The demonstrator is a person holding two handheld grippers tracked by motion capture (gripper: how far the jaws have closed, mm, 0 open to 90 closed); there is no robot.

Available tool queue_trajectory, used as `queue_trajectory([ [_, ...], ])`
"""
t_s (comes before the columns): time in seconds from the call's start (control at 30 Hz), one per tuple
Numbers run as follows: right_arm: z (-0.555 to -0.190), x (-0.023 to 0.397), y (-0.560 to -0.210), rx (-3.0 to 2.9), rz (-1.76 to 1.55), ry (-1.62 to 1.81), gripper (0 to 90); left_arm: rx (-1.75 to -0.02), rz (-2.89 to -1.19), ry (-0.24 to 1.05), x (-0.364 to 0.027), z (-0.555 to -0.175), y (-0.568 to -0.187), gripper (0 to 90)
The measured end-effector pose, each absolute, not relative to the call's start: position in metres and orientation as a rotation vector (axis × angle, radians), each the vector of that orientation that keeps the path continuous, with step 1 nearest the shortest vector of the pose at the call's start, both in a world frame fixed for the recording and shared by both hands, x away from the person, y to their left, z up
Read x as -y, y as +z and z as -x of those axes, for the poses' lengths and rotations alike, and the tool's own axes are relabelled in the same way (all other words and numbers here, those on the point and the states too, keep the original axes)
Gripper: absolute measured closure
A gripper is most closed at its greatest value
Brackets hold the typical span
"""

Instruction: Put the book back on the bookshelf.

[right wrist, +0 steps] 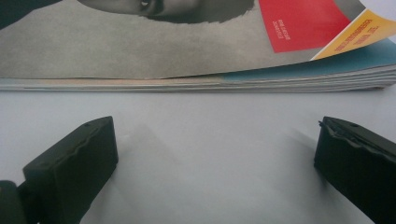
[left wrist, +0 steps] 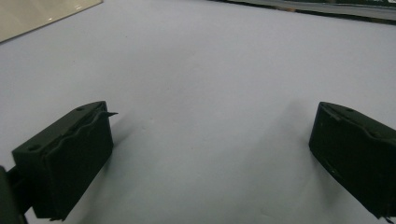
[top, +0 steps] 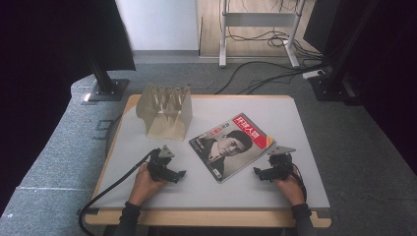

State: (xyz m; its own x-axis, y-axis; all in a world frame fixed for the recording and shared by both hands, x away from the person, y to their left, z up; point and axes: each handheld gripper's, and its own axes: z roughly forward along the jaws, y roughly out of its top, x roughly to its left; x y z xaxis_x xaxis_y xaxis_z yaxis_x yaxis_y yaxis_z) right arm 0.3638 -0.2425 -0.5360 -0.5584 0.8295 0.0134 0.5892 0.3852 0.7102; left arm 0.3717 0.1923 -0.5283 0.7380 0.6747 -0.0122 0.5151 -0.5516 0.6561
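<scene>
right hand-held gripper (right wrist: 215, 154) cam gets the magazine (right wrist: 196, 79) page edges up close | cover's a face, red title | both grippers released, left hand-held gripper (left wrist: 210, 158) over bare bench (left wrist: 210, 70)

The high view looks forward and down from above the person's side, taking in the whole table (top: 295, 194) and the floor beyond. The left gripper view sits low, just above the table top (left wrist: 210, 70), looking along the left claw (left wrist: 210, 158) across bare surface. The right gripper view sits equally low behind the right claw (right wrist: 215, 163), facing the near edge of the magazine (right wrist: 196, 84) at close range. That magazine (top: 231, 145) also lies mid-table in the high view.
</scene>
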Motion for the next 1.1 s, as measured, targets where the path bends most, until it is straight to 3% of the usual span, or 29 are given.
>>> queue_trajectory([
  [0.63,-0.364,0.242,-0.534,-2.317,-1.222,0.960,0.7,-0.885,-2.313,0.307,-0.188,-0.375,-0.525,0.0],
  [1.1,-0.365,0.237,-0.515,-2.300,-1.161,1.036,2.2,-0.783,-2.300,0.267,-0.163,-0.387,-0.507,0.0],
])
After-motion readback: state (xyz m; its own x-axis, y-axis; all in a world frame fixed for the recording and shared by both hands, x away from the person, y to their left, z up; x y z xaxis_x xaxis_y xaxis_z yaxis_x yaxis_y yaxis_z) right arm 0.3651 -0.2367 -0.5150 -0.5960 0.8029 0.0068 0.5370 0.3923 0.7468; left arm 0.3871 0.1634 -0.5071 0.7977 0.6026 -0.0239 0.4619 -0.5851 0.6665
